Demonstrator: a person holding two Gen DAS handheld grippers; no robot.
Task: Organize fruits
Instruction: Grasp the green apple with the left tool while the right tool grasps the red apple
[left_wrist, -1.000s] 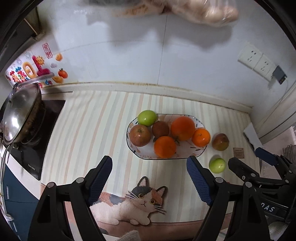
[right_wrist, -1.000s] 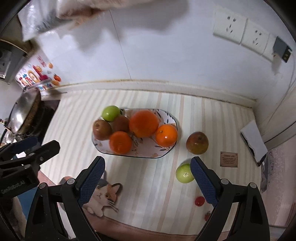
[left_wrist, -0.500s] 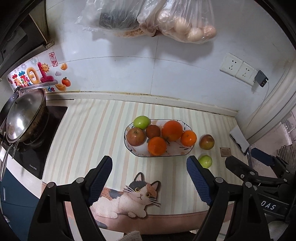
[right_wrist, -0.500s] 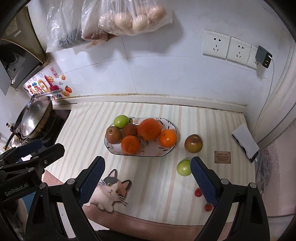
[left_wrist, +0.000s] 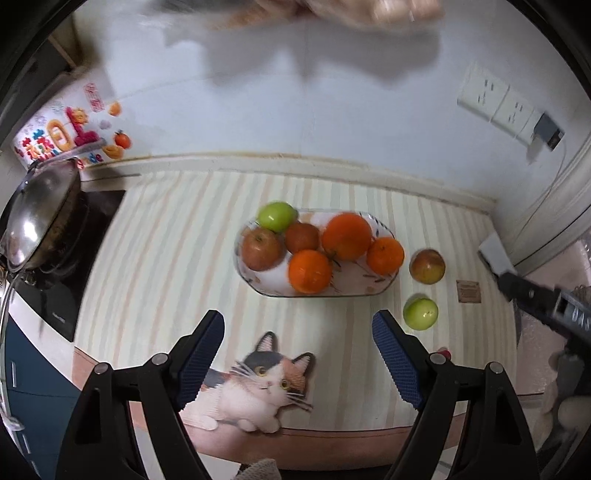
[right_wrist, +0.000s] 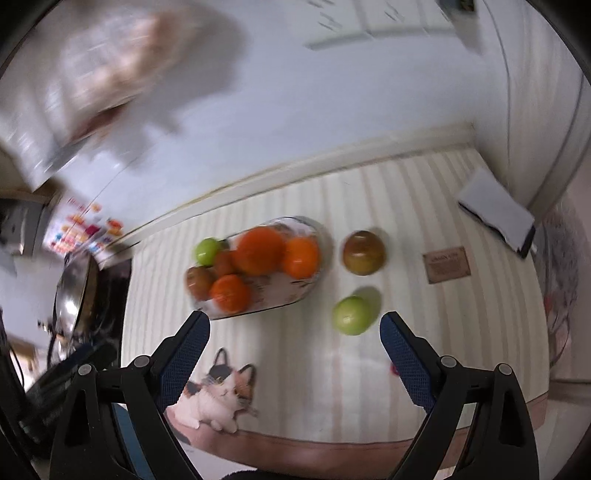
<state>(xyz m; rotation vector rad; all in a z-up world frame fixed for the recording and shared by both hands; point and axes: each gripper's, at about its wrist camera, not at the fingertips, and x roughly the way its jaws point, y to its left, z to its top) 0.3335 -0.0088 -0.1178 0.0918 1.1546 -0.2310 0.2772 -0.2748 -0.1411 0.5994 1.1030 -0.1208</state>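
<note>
Nearest the lenses, both tools hung empty above the tabletop (left_wrist: 155, 229): the left hand-held gripper (left_wrist: 297, 360) had its blue fingers spread wide and grasped nothing, and the right hand-held gripper (right_wrist: 293, 360) was likewise released, jaws apart over the striped cloth. Just beyond the left one lay the printed cat (left_wrist: 258, 380) at the cloth's near edge.

Next came the loose fruit. A green apple (right_wrist: 351, 315) sat on the cloth just ahead of the right gripper's right finger, with a small red item half hidden behind that finger. Further back, a reddish-brown apple (right_wrist: 364, 252) stood apart from it, near the right end of the plate (left_wrist: 373, 288).

The oval plate ran its long axis left to right across the tabletop, holding three oranges, two reddish apples and another green apple at its far left rim. The loose fruits were round, with no clear long axis; the green one showed a dimple facing up.

Likely risks: the round apple could roll away if the fingers closed off-centre, and the plate looked crowded, so an added fruit might slip off or nudge an orange over the rim. The right view was smeared, which hinted at fast motion and a poorly judged approach
</note>
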